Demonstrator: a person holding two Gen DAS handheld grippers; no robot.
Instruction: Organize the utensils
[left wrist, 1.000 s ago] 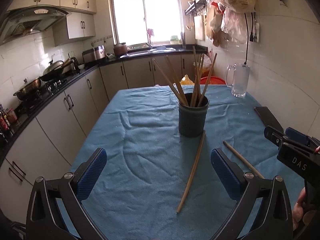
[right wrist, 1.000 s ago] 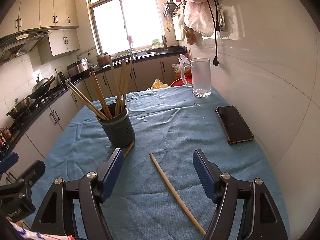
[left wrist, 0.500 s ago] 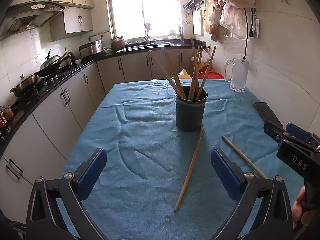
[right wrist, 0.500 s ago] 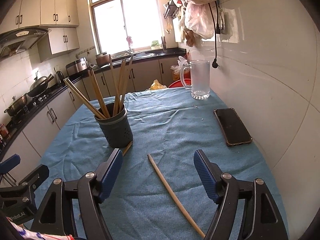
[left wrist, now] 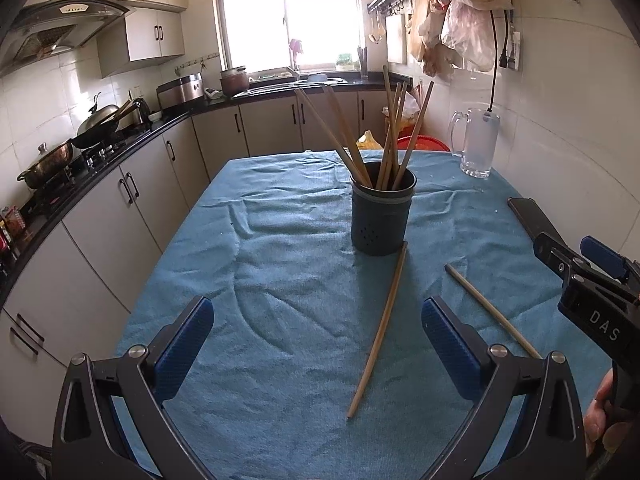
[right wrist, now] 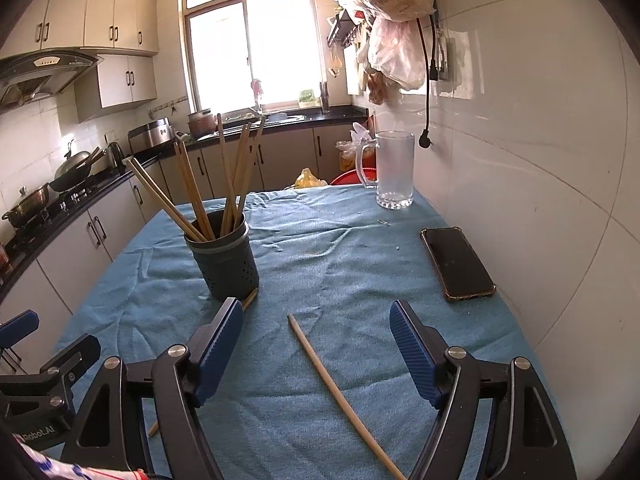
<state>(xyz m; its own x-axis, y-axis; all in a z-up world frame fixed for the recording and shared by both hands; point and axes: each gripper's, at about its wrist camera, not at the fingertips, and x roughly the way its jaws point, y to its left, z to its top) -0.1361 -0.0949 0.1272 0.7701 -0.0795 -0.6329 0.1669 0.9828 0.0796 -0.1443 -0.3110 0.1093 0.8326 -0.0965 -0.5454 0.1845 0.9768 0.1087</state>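
Note:
A dark utensil holder (left wrist: 381, 216) stands mid-table with several wooden chopsticks (left wrist: 390, 136) upright in it; it also shows in the right wrist view (right wrist: 225, 260). Two chopsticks lie loose on the blue cloth: one (left wrist: 380, 328) runs from the holder's base toward me, between my left fingers; the other (left wrist: 490, 312) lies to its right and shows between my right fingers (right wrist: 340, 396). My left gripper (left wrist: 318, 344) is open and empty above the cloth. My right gripper (right wrist: 316, 350) is open and empty; its body shows at the left view's right edge (left wrist: 592, 300).
A black phone (right wrist: 457, 262) lies near the wall at the table's right. A glass mug (right wrist: 394, 168) stands at the far right corner. The tiled wall (right wrist: 540, 200) borders the table's right side. Kitchen counter and cabinets (left wrist: 100, 184) run along the left.
Both views have shifted slightly; the holder and loose chopsticks sit a little higher in frame. Both grippers stay open. Nothing on the table has moved.

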